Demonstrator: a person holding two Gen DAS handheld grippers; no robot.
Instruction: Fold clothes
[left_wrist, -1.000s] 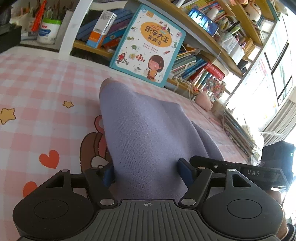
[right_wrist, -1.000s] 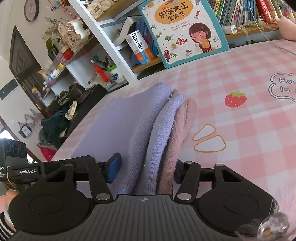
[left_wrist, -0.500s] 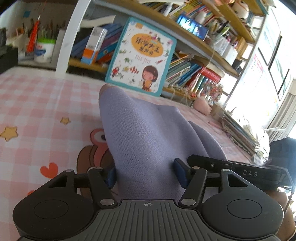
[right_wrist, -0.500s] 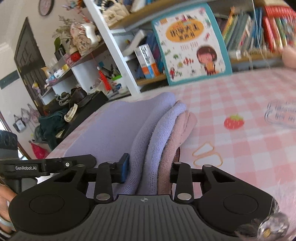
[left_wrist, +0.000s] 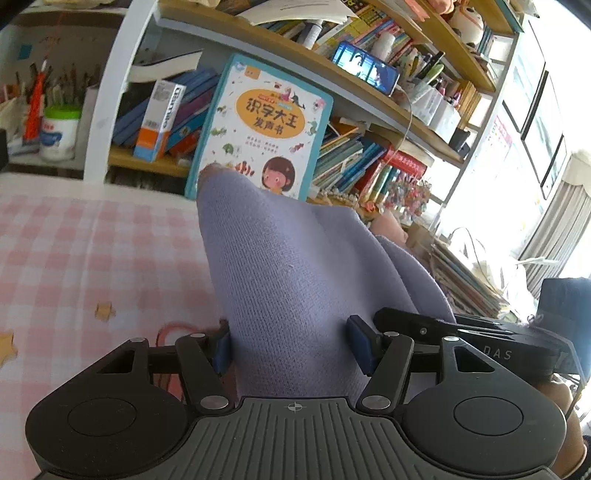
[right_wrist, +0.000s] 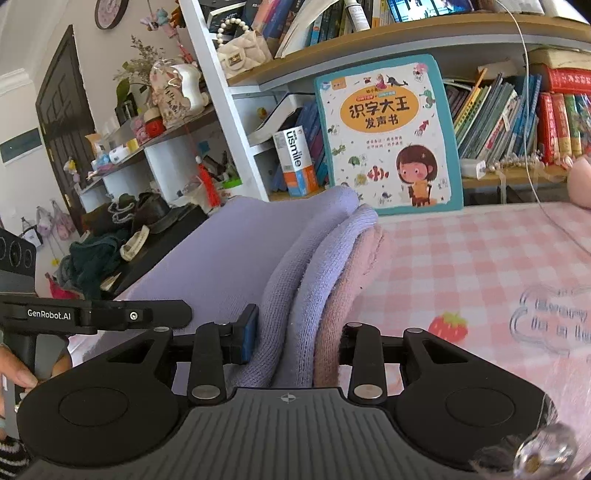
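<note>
Lifted higher off the pink checked bedcover (right_wrist: 461, 254) now, lilac knit garment (left_wrist: 295, 280) pinched in left gripper (left_wrist: 291, 349) and right gripper (right_wrist: 295, 338); best kept level, edges matched.

Lilac knit over a pink check

The garment (left_wrist: 295, 266) is lilac-purple with a fine knit texture, and in the right wrist view its folded layers show a dusty pink inner side (right_wrist: 343, 295); the cloth on the table (right_wrist: 461, 258) is a pink-and-white check printed with a red strawberry (right_wrist: 447, 326), orange stars (left_wrist: 104, 311) and white outlined lettering; the grippers are black with ribbed grey-black bodies, and their pads (left_wrist: 221, 350) are blue; the children's book (left_wrist: 258, 125) has a teal border, a white cover dotted with small coloured animals, and an orange oval bearing dark characters; the shelf frame (right_wrist: 221, 122) is white with wood-coloured boards.
</note>
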